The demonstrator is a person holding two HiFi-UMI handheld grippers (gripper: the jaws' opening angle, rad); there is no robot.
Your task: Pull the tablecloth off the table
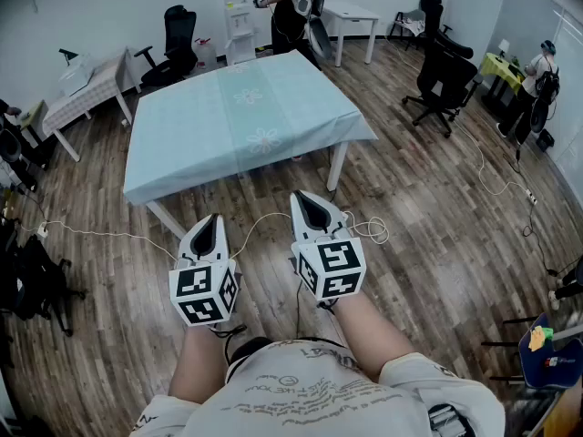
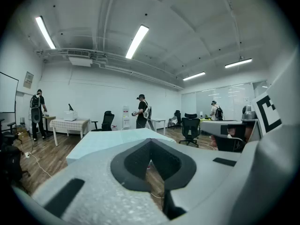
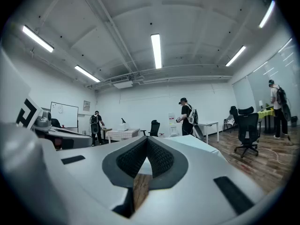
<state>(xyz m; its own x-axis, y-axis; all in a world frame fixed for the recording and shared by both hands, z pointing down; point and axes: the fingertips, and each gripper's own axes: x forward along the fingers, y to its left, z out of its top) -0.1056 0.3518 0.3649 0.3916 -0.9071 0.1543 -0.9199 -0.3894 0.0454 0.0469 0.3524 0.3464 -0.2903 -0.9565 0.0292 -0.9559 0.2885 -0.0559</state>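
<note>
count: two tools, one tablecloth [image 1: 241, 121], one counter [image 1: 338, 167] under it. left tool [image 1: 208, 228] and right tool [image 1: 315, 209] are held side by side, both over the wood floor [image 1: 428, 235], tips pointing at the counter. the tablecloth is light blue with a pale flower print, spread flat over the whole top, edges hanging down all round. it lies ahead of both tools, its near edge just past the tips in the head view, touching neither. left tool: jaws together, nothing between them, only floor and the counter's near corner visible past the pads. right tool: jaws together too, empty, touching nothing. one white cable [image 1: 273, 218] runs loose across the floor under and beside the tools. one smaller table with a checked cloth [image 1: 91, 89] stands off to the left, well apart. at least three black office chairs [image 1: 175, 39] around the room. three other people in the left tool's view: one person past the counter's far end [image 2: 141, 111], one person by the left wall [image 2: 36, 108], one person at the right [image 2: 216, 110].
</note>
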